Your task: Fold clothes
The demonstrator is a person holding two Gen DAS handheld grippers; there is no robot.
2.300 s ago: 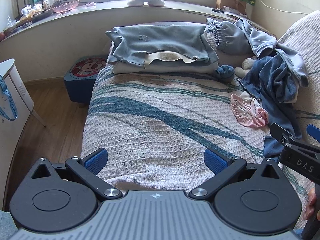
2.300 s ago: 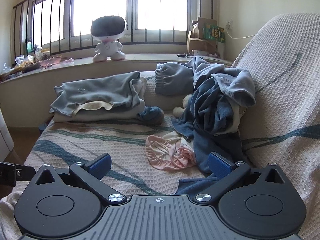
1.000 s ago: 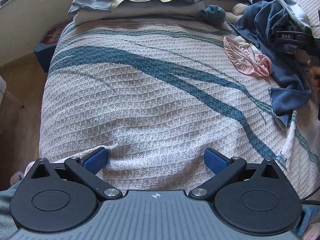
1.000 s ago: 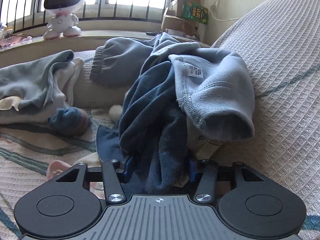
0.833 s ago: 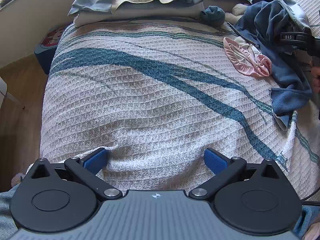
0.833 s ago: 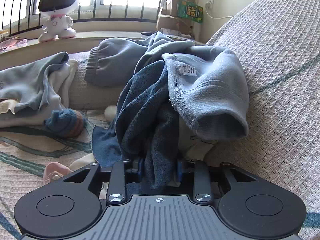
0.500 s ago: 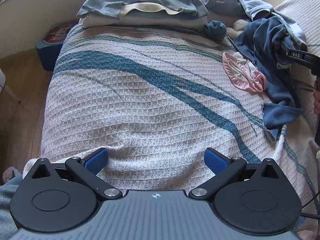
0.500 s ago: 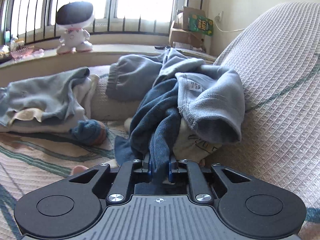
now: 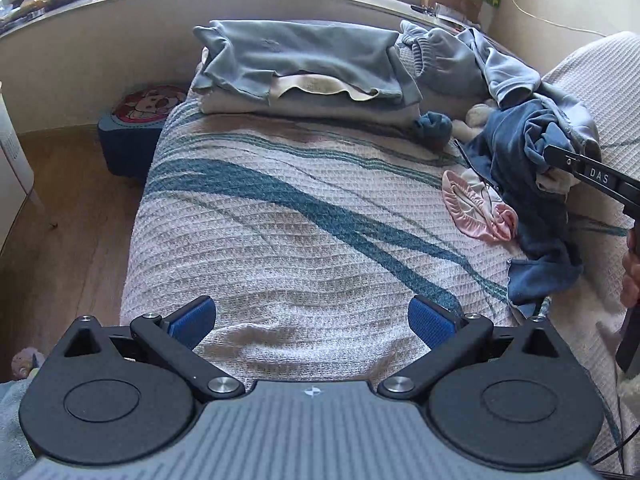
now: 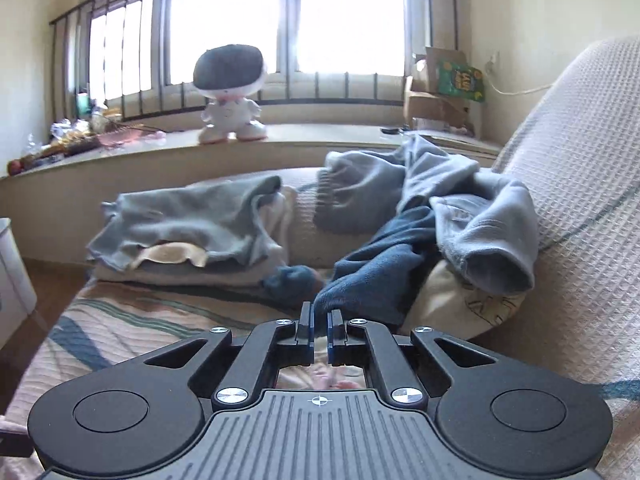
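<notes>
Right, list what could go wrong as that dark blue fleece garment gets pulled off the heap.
1. The right hand-held gripper pinches only a thin fold of the dark blue fleece garment, so the cloth may slip out.
2. The light grey-blue sweatshirt is draped over the fleece and may be dragged along or tumble down.
3. The pink satin cloth lies against the fleece's lower edge and could be swept along the striped waffle-weave bed cover.

Fleecy dark blue garment (image 10: 372, 280), waffle-weave bedspread (image 9: 288, 248)
</notes>
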